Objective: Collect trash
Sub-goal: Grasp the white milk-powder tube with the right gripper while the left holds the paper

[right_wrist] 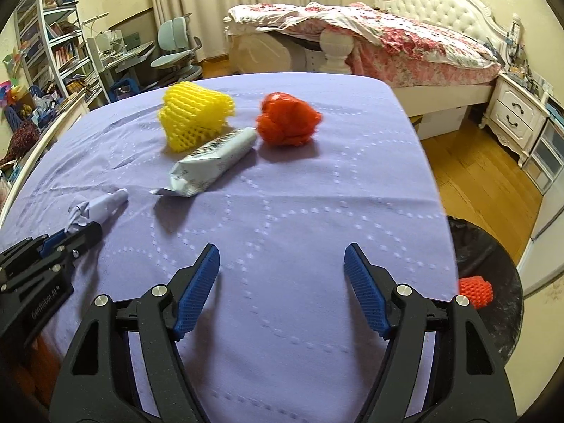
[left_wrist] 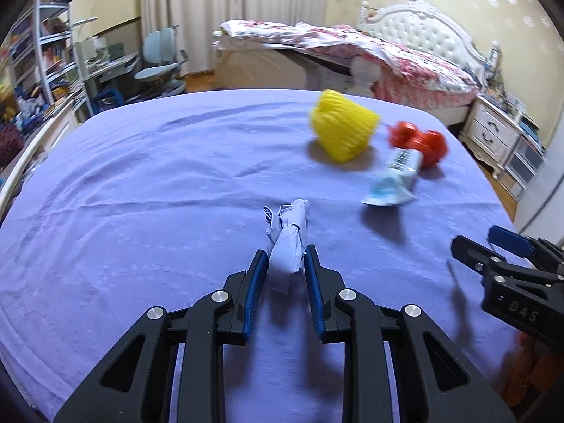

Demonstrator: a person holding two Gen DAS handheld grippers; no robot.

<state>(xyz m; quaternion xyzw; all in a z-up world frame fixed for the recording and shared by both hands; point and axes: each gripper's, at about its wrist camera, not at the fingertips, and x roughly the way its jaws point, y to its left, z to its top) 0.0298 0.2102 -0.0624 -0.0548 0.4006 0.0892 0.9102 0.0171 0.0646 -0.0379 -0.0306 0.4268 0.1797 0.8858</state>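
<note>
- While the left gripper [left_wrist: 286, 259] stands low over the purple tablecloth [left_wrist: 141, 183], its two blue pads sit on both sides of a crumpled pale paper wad [left_wrist: 287, 246]; the pads seem to touch the wad, so the jaws are closed on it.
- The right gripper [right_wrist: 282, 264] hangs above the near part of the cloth with its jaws wide apart and nothing between them.
- A yellow foam net [right_wrist: 194, 120] stands on the far part of the table, and a red crumpled bag [right_wrist: 287, 120] lies to the right of it.
- A white squeezed tube [right_wrist: 211, 158] lies between these two and nearer to the camera, its end close to the yellow net.
- Beside the right edge of the table stands a dark trash bin [right_wrist: 493, 246], and a red foam net [right_wrist: 474, 290] lies inside it.
- Behind the table I see a bed [right_wrist: 405, 42] with a flowered cover and a white nightstand [right_wrist: 518, 112].
</note>
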